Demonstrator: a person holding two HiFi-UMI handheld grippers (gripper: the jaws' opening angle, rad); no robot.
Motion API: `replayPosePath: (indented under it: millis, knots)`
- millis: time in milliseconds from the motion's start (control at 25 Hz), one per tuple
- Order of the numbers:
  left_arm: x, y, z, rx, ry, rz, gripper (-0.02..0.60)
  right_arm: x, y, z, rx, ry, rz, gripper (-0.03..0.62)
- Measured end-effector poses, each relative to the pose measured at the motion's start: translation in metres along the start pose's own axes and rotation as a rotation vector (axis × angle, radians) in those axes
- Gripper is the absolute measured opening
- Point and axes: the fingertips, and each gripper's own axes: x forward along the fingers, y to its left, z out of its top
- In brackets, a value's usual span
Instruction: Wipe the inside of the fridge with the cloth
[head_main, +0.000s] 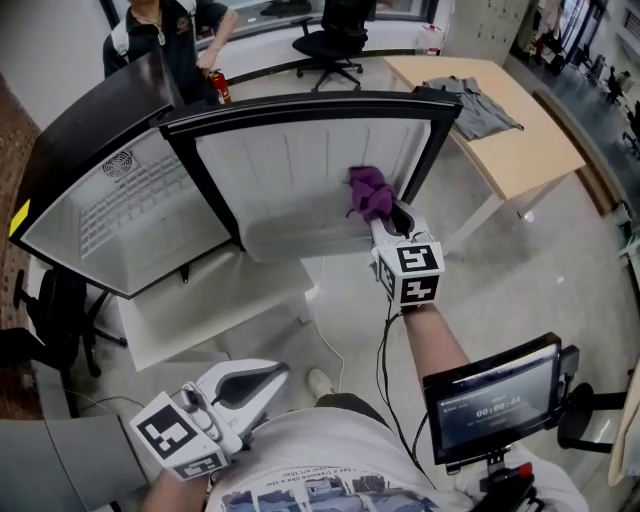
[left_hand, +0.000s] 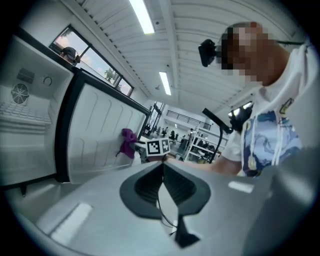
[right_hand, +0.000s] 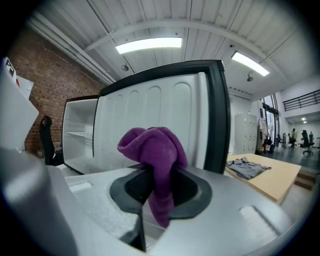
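Head view: your right gripper (head_main: 385, 212) is raised at white fridge door with black frame (head_main: 300, 170), which stands open. Crumpled purple cloth (head_main: 368, 192) at its tip, over door's inner panel near right edge; contact unclear. Your left gripper (head_main: 280, 370) is low by your torso.

Left gripper view: only here you see left gripper (left_hand: 162, 167) jaws pressed together, nothing between.

Right gripper view: right gripper (right_hand: 157, 175) jaws clamp cloth (right_hand: 152, 150), bunch above, tail hanging below. Fridge's white shelved cavity (right_hand: 80, 132) at left.
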Motion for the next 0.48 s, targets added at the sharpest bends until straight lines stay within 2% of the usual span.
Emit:
replayPosePath:
  millis: [160,280,360,480]
  knots:
    - [0.008,-0.004,0.0,0.002,0.005,-0.031,0.008,-0.014,-0.024,-0.005,0.009,0.01,-0.066,0.077]
    - [0.013,-0.006,0.001,0.004,0.007,-0.047,0.008,-0.021,-0.029,-0.006,0.013,0.006,-0.078,0.077]
    - [0.014,-0.006,0.001,0.005,0.008,-0.05,0.008,-0.024,-0.023,-0.004,0.013,-0.005,-0.063,0.077]
    - [0.014,-0.005,0.001,0.0,0.008,-0.045,0.008,-0.023,0.006,0.003,0.001,-0.034,0.013,0.077]
